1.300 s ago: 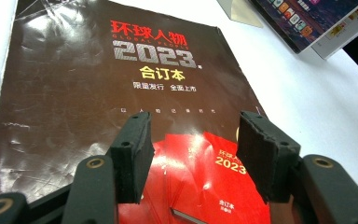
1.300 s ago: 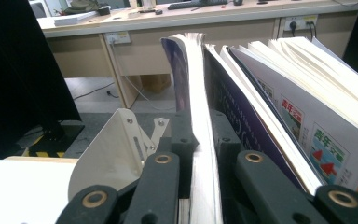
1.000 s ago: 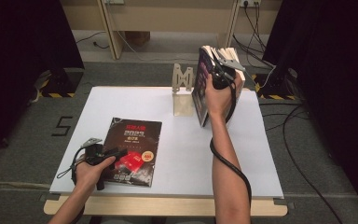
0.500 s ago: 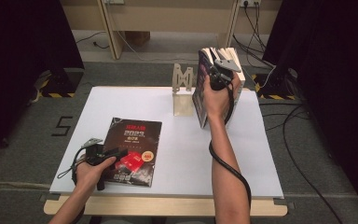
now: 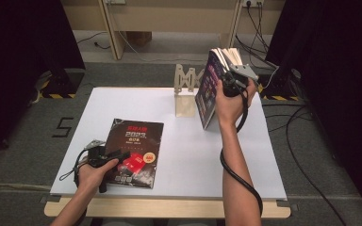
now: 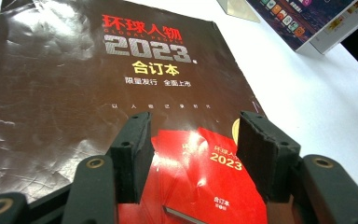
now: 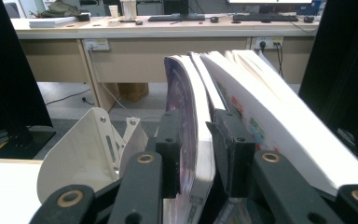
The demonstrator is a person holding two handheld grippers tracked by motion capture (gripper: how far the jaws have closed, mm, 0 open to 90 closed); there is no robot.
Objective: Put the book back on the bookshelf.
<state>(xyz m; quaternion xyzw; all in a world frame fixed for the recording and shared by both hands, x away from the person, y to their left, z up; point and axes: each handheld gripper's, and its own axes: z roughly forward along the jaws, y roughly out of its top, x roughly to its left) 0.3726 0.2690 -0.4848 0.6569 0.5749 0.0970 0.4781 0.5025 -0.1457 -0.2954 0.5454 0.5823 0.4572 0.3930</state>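
Right gripper (image 5: 227,81) at the standing books, left gripper (image 5: 115,154) over the flat magazine.

The right gripper's 2 jaws straddle the purple-covered book (image 7: 189,121), the front 1 of the books leaning against the cream bookend (image 5: 185,89); they have just been opening, and whether the pads press on the cover I cannot tell. The white-paged books (image 7: 270,107) fan out just beyond its right jaw. The left gripper is released, jaws wide and level above the black magazine (image 6: 74,93), which lies flat on the white table (image 5: 188,146); the red booklet picture (image 6: 205,172) on its cover sits between the 2 jaws.
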